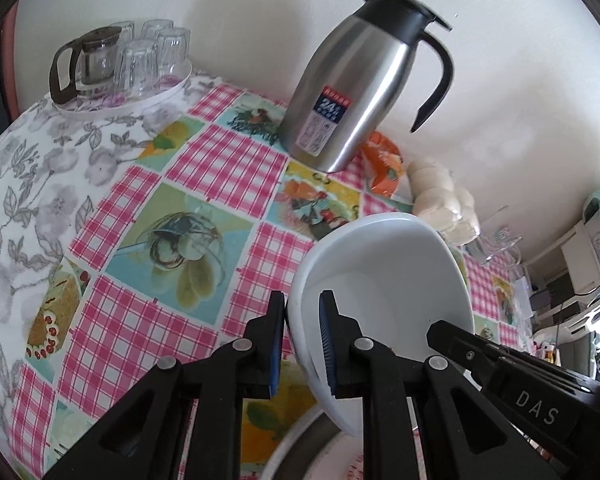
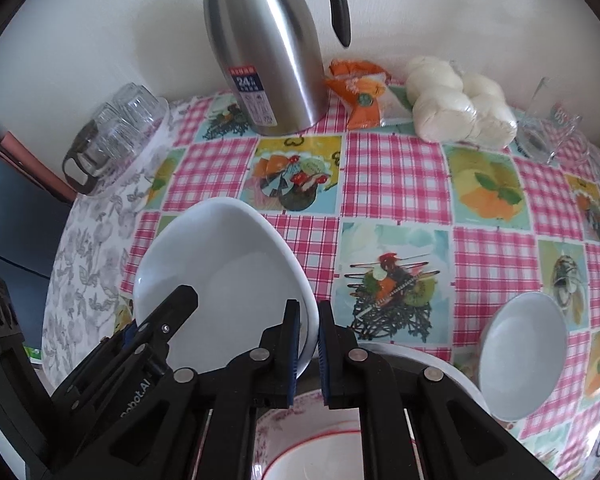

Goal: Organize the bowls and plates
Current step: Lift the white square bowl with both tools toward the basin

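A white bowl (image 1: 380,272) hangs tilted above the table, held from both sides. My left gripper (image 1: 302,300) is shut on its left rim, blue pads on either side of the wall. My right gripper (image 2: 309,306) is shut on the opposite rim of the same white bowl (image 2: 228,264). The other gripper's finger (image 1: 452,334) reaches in from the right in the left wrist view. A second white bowl (image 2: 524,352) rests on the checked tablecloth at the right. Below the grippers lies a patterned plate with a red ring (image 2: 300,432) inside a round metal basin (image 2: 452,372).
A steel thermos jug (image 2: 268,52) stands at the back by the wall. A round tray of upturned glasses with a glass teapot (image 1: 140,60) sits at the back left. An orange packet (image 2: 360,92), bagged white buns (image 2: 460,108) and a glass mug (image 2: 548,132) line the back right.
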The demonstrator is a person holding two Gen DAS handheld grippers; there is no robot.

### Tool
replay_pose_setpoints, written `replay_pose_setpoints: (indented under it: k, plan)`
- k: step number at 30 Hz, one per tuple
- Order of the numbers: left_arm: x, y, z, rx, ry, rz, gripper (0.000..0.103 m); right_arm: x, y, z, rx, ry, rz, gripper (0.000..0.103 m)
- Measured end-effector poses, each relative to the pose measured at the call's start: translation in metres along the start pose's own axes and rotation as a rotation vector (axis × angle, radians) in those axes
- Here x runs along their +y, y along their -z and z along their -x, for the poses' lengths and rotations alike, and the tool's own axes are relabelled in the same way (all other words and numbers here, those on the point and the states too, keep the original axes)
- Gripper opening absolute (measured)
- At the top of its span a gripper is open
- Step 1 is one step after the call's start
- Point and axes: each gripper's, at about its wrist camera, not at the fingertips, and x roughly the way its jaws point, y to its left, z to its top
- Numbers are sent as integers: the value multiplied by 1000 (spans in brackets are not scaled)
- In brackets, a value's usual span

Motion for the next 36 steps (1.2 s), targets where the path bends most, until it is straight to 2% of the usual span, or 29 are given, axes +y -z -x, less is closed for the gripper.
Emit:
replay_pose_setpoints:
  k: [9, 16, 32, 36]
  plan:
    - [-19, 0, 44, -88, 5, -54, 18, -7, 12, 44, -85, -54, -13, 10]
    - [-43, 12, 71, -140, -12, -110, 18, -11, 29, 79, -163, -51, 11, 10]
    - [-98, 42, 114, -201, 49, -271, 18, -67, 74, 131, -266, -140, -92, 10]
    - [-112, 52, 123, -221, 38, -317, 18, -77, 89, 142, -307, -153, -108, 10]
